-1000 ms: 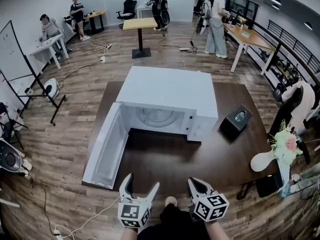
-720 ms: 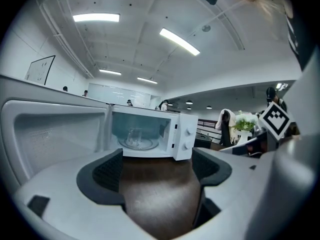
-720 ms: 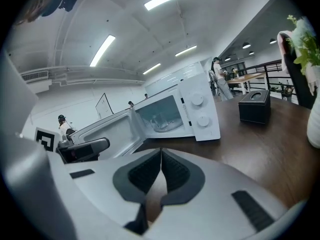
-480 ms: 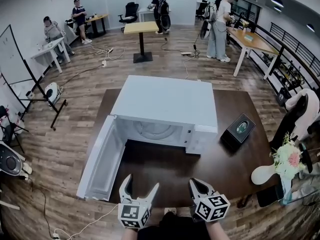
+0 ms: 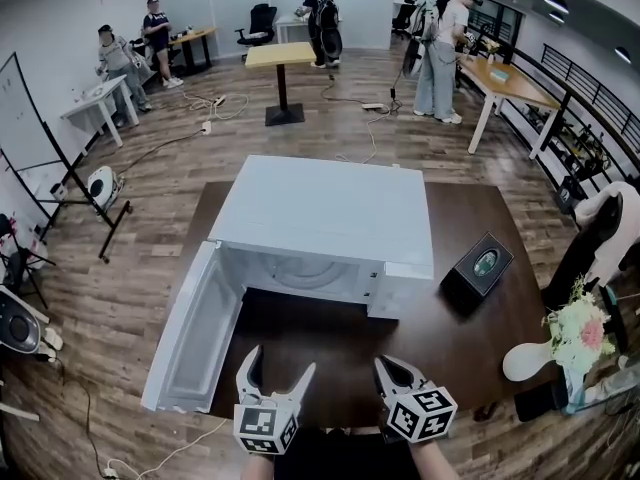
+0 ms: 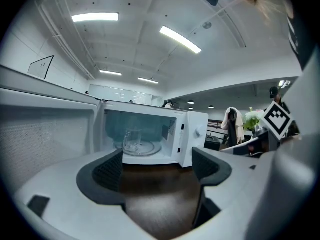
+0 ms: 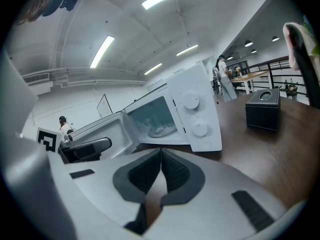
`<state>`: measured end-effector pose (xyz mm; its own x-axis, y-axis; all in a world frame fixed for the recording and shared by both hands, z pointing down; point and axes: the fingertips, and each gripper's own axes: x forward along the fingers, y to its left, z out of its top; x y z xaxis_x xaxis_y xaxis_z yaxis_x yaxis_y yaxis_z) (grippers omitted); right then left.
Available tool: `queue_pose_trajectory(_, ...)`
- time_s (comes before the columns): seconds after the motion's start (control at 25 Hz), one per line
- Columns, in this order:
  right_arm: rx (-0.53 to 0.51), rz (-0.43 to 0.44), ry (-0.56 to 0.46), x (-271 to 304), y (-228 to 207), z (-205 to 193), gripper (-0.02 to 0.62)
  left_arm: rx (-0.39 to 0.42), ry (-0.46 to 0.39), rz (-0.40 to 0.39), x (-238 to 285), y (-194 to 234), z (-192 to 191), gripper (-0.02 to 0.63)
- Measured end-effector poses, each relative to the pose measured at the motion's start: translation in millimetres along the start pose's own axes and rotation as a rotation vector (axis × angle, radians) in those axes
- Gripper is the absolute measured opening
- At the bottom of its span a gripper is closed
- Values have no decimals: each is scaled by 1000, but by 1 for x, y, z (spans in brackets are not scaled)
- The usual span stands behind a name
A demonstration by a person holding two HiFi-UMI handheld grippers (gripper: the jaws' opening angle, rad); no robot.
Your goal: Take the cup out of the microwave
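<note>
Down at the near edge of the dark wood counter [image 5: 455,343], both grippers hang in the air just short of the white microwave [image 5: 330,208]. The left gripper [image 5: 279,364] has its fingers [image 6: 106,171] spread wide with nothing between them, just bare counter showing through the gap. The right gripper [image 5: 392,370] has its fingers pressed together, holding nothing. Just past them the microwave's door [image 5: 195,328] is swung all the way out to the left. Inside, the cup [image 6: 132,140], a clear glass one, stands upright on the glass turntable [image 6: 147,149], a bit left of middle. A black box [image 5: 481,263] sits on the counter right of the microwave. Way at the back, a few people [image 5: 436,53] stand around the room.
</note>
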<state>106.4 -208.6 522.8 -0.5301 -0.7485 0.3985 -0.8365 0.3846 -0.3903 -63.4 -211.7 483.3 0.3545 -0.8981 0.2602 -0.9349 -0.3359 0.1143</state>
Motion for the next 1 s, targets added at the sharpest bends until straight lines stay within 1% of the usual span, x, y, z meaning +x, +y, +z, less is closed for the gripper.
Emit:
queue_pose_trajectory(0.2, 12, 7, 6, 2, 1, -4, -5, -22, 0, -6, 2, -3, -1, 410)
queue_pose_trajectory(0.36, 17, 14, 6, 0, 6, -7, -5, -14, 2, -10, -2, -5, -1, 410)
queue_pose_trajectory(0.64, 25, 28, 16, 0, 13, -13, -5, -28, -5, -8, -2, 3, -1, 410)
queue_pose_trajectory(1.0, 34, 20, 18, 15, 11, -13, -5, -13, -18, -26, 26, 18, 7, 410)
